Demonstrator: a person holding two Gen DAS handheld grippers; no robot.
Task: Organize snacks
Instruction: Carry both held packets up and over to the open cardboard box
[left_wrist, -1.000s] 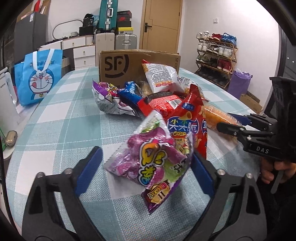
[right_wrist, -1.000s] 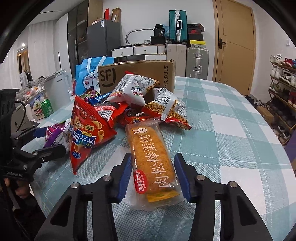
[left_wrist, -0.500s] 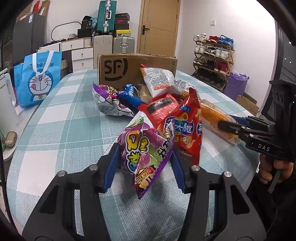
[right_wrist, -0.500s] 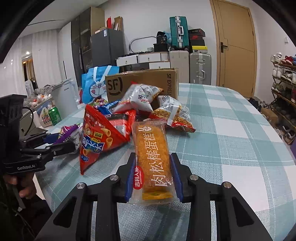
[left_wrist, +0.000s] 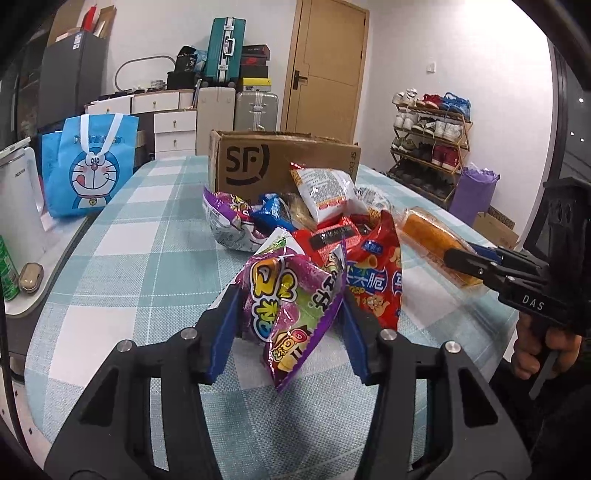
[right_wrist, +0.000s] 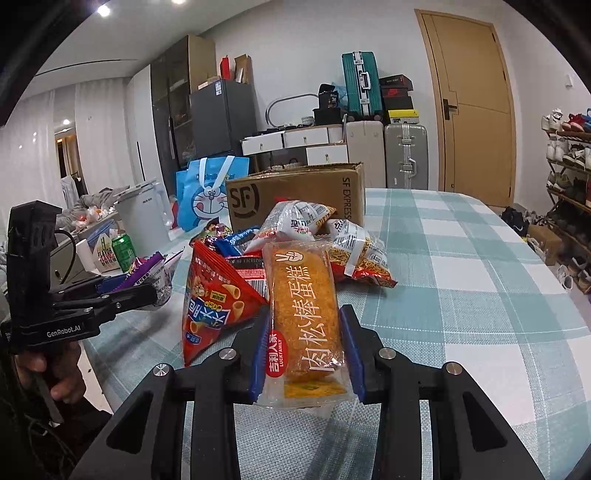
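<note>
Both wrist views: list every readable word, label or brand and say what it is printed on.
"SF" and "SF EXPRESS": cardboard box.
"肉松棒蛋糕", "吉利人家 LUCKFAMILY": cake pack in the right tool.
"GenRobot.AI": left tool body.
"DAS": right tool body, left wrist view.
"Crisp": red triangular bag.
Purple bag, blue tote, white packets: print too blurred to read.

Two black plastic grippers. Left gripper: angular open-framed arms, blue pads lining the inner faces, round silver screws at the joints; from the other side, white "GenRobot.AI" lettering and a thin black cable. Right gripper: same build, marked "DAS" in white. Black trigger under each hand.
</note>
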